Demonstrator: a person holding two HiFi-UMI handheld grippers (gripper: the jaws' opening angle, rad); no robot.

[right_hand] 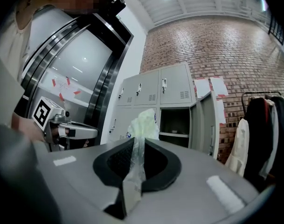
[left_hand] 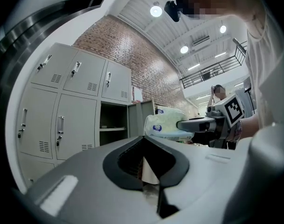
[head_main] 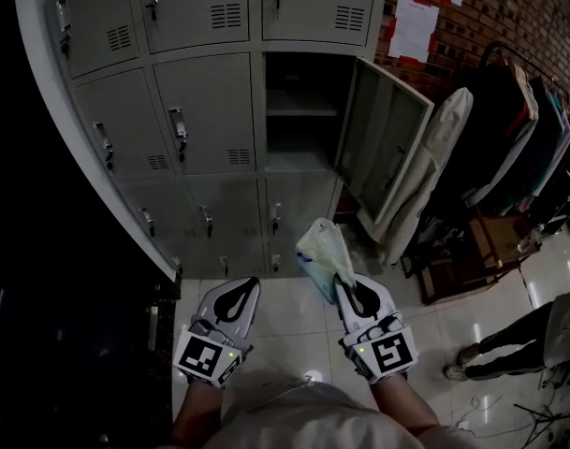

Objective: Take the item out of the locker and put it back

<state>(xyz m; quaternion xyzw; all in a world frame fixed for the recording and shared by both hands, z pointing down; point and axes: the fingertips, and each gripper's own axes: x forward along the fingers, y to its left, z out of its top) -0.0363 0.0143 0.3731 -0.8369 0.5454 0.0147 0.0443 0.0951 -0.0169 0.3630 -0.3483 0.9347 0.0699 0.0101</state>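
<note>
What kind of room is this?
Probably a locker room or changing area: rows of grey metal lockers, hanging coats and a brick wall.

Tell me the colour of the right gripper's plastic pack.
Pale green soft plastic pack, blue oval label; left gripper view.

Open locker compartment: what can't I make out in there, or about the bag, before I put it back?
- Open grey metal locker compartment, head view: the interior is in shadow, so its back cannot be read.
- Its shelf, left gripper view: a small shape there, too small to identify.
- Pale green plastic bag in the right tongs: contents hidden by its own film; print too small.
</note>
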